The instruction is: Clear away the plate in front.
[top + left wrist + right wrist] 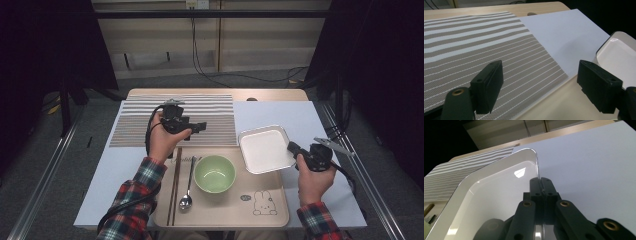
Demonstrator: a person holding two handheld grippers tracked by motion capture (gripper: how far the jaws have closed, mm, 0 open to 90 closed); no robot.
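Observation:
My right gripper (292, 148) is shut on the right rim of a white square plate (262, 149). The plate sits tilted, half on the beige tray (225, 212) and half on the pale table sheet. In the right gripper view the jaws (540, 182) pinch the thin rim of the plate (491, 195). My left gripper (202, 125) hovers over the striped placemat (135, 125), its jaws pointing right. In the left gripper view it (539, 75) stands open with nothing between the jaws, above the placemat (474, 45), with the plate (619, 57) at the right.
On the tray lie a green bowl (215, 173), a metal spoon (187, 187) and a pair of chopsticks (175, 185) left of it. A pale sheet (295, 112) covers the table's right side. Dark curtains and floor cables lie beyond the far edge.

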